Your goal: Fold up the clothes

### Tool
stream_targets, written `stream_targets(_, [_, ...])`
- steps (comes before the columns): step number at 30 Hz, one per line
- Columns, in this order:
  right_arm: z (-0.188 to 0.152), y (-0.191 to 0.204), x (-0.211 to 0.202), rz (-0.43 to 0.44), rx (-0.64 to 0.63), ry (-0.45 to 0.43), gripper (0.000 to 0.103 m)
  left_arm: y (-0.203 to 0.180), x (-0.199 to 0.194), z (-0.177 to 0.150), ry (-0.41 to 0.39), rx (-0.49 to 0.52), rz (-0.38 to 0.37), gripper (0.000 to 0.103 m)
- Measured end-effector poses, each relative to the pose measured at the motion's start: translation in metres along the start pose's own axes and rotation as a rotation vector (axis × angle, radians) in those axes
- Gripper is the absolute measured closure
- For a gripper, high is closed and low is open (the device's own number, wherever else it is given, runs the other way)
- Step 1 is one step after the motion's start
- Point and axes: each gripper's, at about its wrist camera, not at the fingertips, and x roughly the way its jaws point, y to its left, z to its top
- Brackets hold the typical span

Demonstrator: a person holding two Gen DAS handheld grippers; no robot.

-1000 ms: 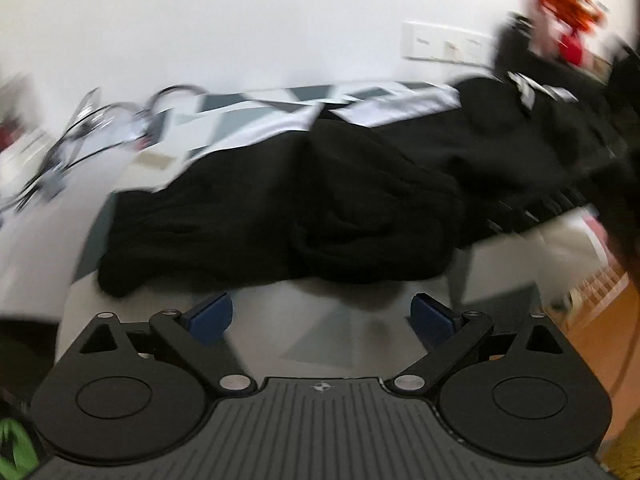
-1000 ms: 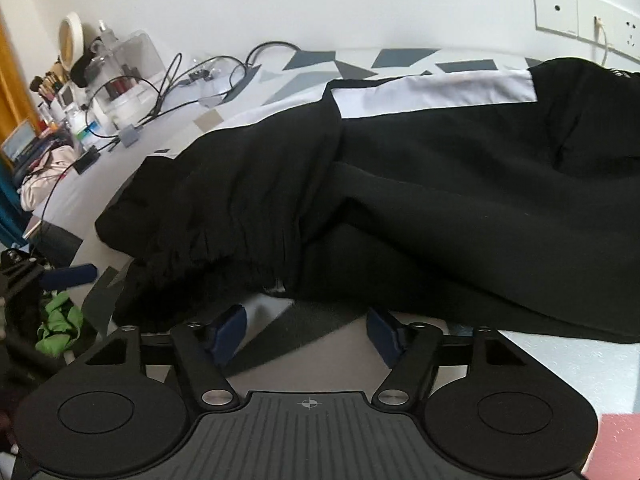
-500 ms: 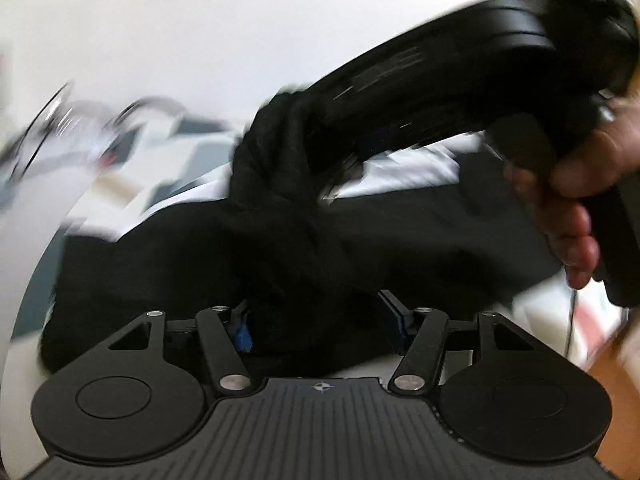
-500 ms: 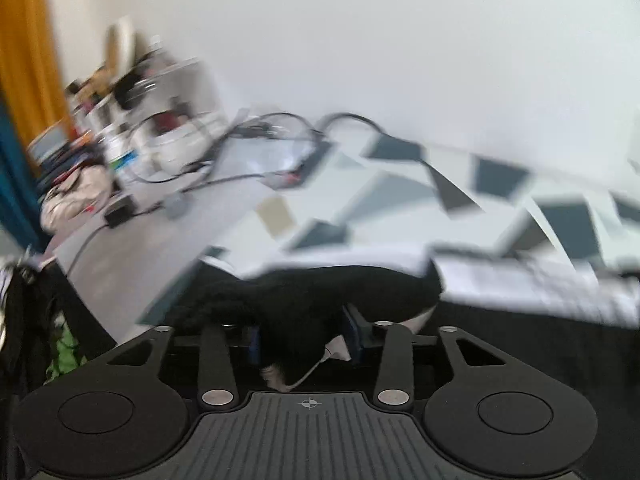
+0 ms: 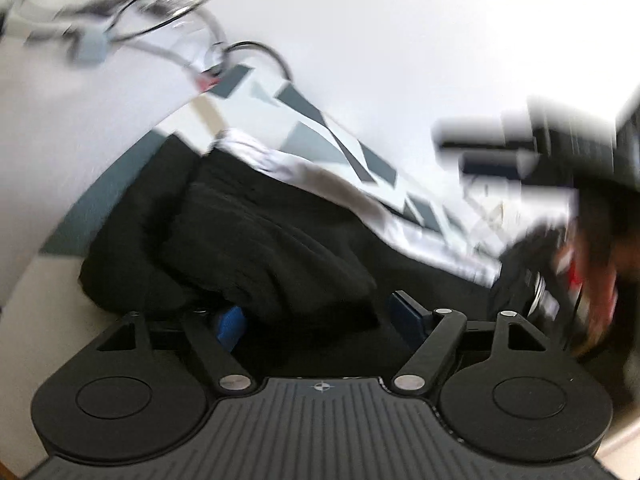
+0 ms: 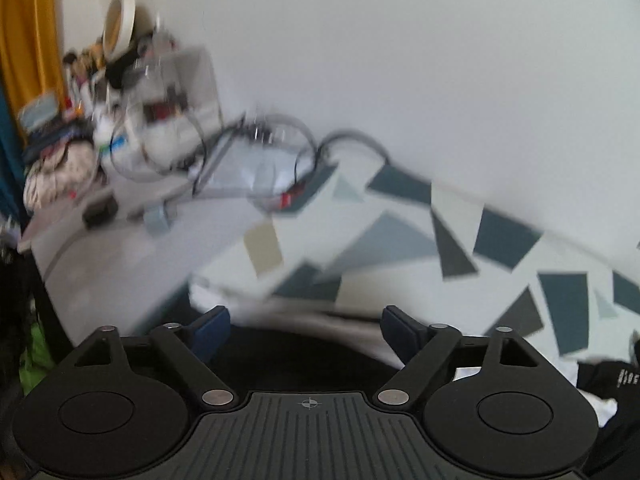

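A black garment point(image 5: 256, 248) with a white stripe point(image 5: 320, 176) lies bunched on the patterned bed cover point(image 5: 320, 136). My left gripper point(image 5: 316, 318) hangs low over it, rolled to one side. Its jaws are opening, and a fold of black cloth lies between the blue pads point(image 5: 230, 324) without being pinched. In the right wrist view my right gripper point(image 6: 306, 330) is also opening. Black cloth point(image 6: 300, 350) and the white stripe point(image 6: 296, 314) lie loose just below its fingers. The right gripper and the hand holding it appear blurred at the right edge point(image 5: 560, 280) of the left wrist view.
A white desk point(image 6: 120, 248) left of the bed carries cables point(image 6: 256, 148), a clear box point(image 6: 176, 92) and small clutter. An orange curtain point(image 6: 28, 40) hangs at the far left. A white wall point(image 6: 400, 60) runs behind the bed cover point(image 6: 400, 240).
Half a second ago both grippers pinched black cloth. Now both stand wider and the cloth lies loose. The left view has rolled, and the right gripper has moved to the right side.
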Motion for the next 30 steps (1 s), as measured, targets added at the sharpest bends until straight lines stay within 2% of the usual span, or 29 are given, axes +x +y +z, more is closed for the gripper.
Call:
stream_targets(2, [-0.017,-0.006,0.006,0.025,-0.03,0.059,0.026,0.013,0.0,0.005,-0.021,-0.096,-0.01,0.026])
stream_targets(4, [-0.042,-0.013,0.01,0.034,-0.048,0.115,0.026,0.017,-0.002,0.009,-0.038,-0.137,-0.001,0.028])
stream_targets(6, [-0.069,-0.022,0.009,0.032,-0.047,0.164,0.025,0.018,-0.004,0.013,-0.053,-0.157,0.009,0.034])
stream_targets(8, [-0.094,-0.033,0.003,0.028,0.021,0.17,0.025,0.016,-0.004,0.015,-0.054,-0.14,0.046,0.048])
stream_targets(10, [-0.117,-0.05,-0.009,0.037,0.184,0.138,0.024,0.015,-0.004,0.016,-0.057,-0.133,0.084,0.051])
stream_targets(13, [-0.158,-0.08,-0.028,0.12,0.578,0.036,0.02,0.016,-0.009,0.016,-0.079,-0.133,0.122,0.053])
stream_targets(14, [-0.172,-0.089,-0.031,0.147,0.705,0.007,0.02,0.015,-0.011,0.016,-0.083,-0.126,0.135,0.058])
stream_targets(15, [-0.185,-0.096,-0.033,0.171,0.825,-0.017,0.023,0.013,-0.009,0.017,-0.079,-0.108,0.154,0.06])
stream_targets(16, [-0.198,-0.103,-0.033,0.194,0.938,-0.028,0.029,0.011,-0.007,0.02,-0.071,-0.085,0.175,0.068])
stream_targets(18, [-0.219,-0.11,-0.032,0.254,1.114,-0.04,0.031,0.006,-0.007,0.025,-0.062,-0.049,0.197,0.071])
stream_targets(21, [-0.237,-0.11,-0.036,0.319,1.211,-0.072,0.03,-0.004,-0.013,0.034,-0.074,-0.007,0.198,0.074])
stream_targets(27, [-0.259,-0.117,-0.032,0.319,1.336,-0.172,0.032,-0.026,-0.026,0.049,-0.088,0.027,0.173,0.076])
stream_targets(28, [-0.261,-0.117,-0.03,0.322,1.36,-0.171,0.036,-0.027,-0.027,0.05,-0.083,0.019,0.168,0.076])
stream_targets(30, [-0.263,-0.115,-0.029,0.338,1.4,-0.148,0.035,-0.03,-0.029,0.055,-0.077,0.007,0.163,0.077])
